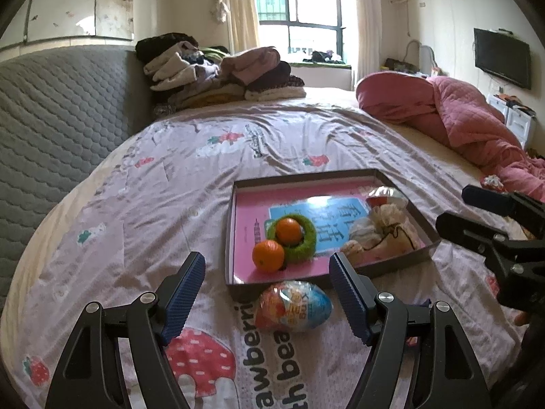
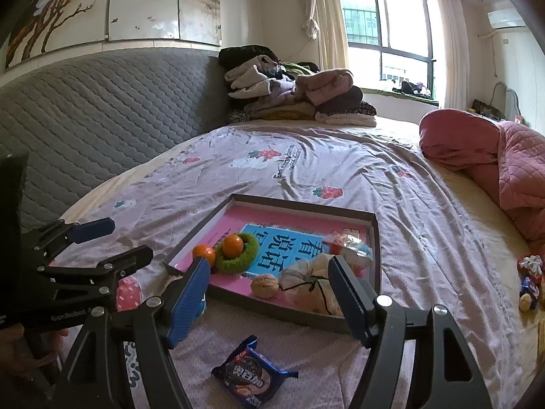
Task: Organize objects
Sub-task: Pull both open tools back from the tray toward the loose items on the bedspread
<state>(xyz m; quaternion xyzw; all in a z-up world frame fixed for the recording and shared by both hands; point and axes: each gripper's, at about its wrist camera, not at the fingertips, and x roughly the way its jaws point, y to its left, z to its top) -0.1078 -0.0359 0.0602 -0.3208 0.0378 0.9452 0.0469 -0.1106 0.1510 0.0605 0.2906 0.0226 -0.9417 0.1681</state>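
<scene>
A shallow grey tray [image 1: 231, 225] with a pink book inside lies on the bed. It holds two oranges [image 1: 268, 255], a green ring [image 1: 308, 238], a drawstring pouch [image 1: 385, 235], a walnut [image 2: 265, 284] and a wrapped egg [image 2: 347, 248]. A foil-wrapped toy egg [image 1: 293, 305] lies on the sheet just in front of the tray, below my open left gripper [image 1: 266, 255]. A blue cookie packet [image 2: 253, 375] lies on the sheet beneath my open right gripper [image 2: 269, 260]. Both grippers hold nothing. The left gripper [image 2: 127, 238] shows at the right wrist view's left edge.
Folded clothes [image 2: 293, 92] are piled at the bed's far end against the grey quilted headboard [image 2: 85, 109]. A pink quilt [image 1: 460, 116] is bunched on the right. Small wrapped snacks [image 2: 529, 283] lie near the right edge of the bed.
</scene>
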